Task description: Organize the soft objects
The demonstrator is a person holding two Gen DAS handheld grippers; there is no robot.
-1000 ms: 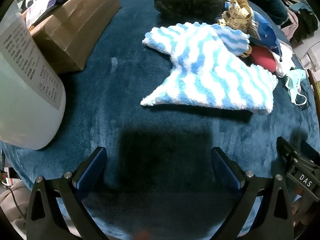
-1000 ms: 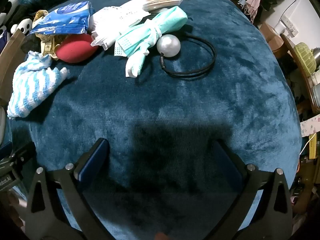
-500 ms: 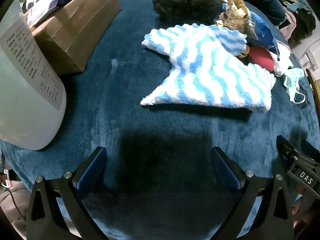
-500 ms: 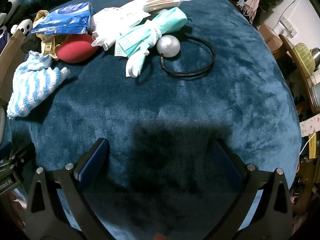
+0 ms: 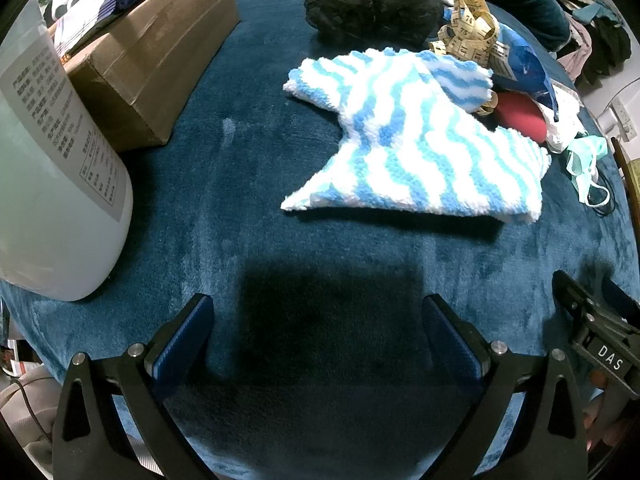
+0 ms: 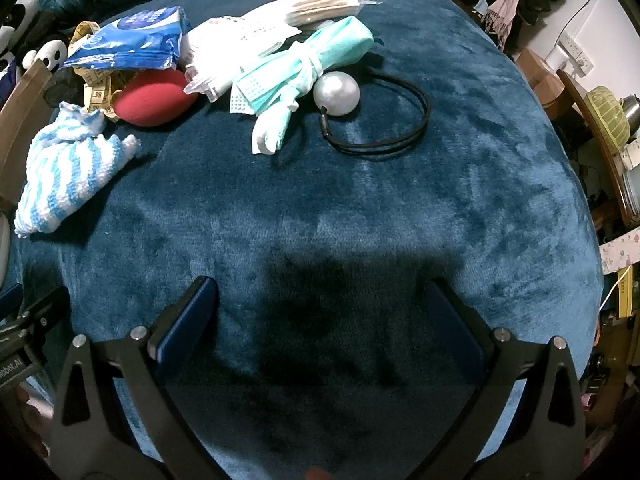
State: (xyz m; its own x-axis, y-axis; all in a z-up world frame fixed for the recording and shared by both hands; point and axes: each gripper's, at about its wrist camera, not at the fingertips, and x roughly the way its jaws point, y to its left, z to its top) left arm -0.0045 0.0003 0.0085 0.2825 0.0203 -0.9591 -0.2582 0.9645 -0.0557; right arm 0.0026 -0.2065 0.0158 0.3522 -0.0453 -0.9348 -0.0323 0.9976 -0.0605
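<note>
Here, my left tongs (image 5: 316, 320) hang spread wide over the blue plush cover (image 5: 248, 184), nothing between the pads. My right tongs (image 6: 320, 308) gape just as wide, holding nothing. Ahead and right of the left pair lies the striped blue-and-white fluffy cloth (image 5: 416, 148), flat, well apart from the fingers. Left of them: a white jug (image 5: 52, 184), then a cardboard box (image 5: 152, 64). Beyond the cloth: yellow tape measure (image 5: 470, 32), black bundle (image 5: 372, 4). Far ahead of the right pair: red sponge (image 6: 154, 96), teal mask bundle (image 6: 296, 68), pearl ball (image 6: 336, 92) touching a black cord loop (image 6: 400, 116).
</note>
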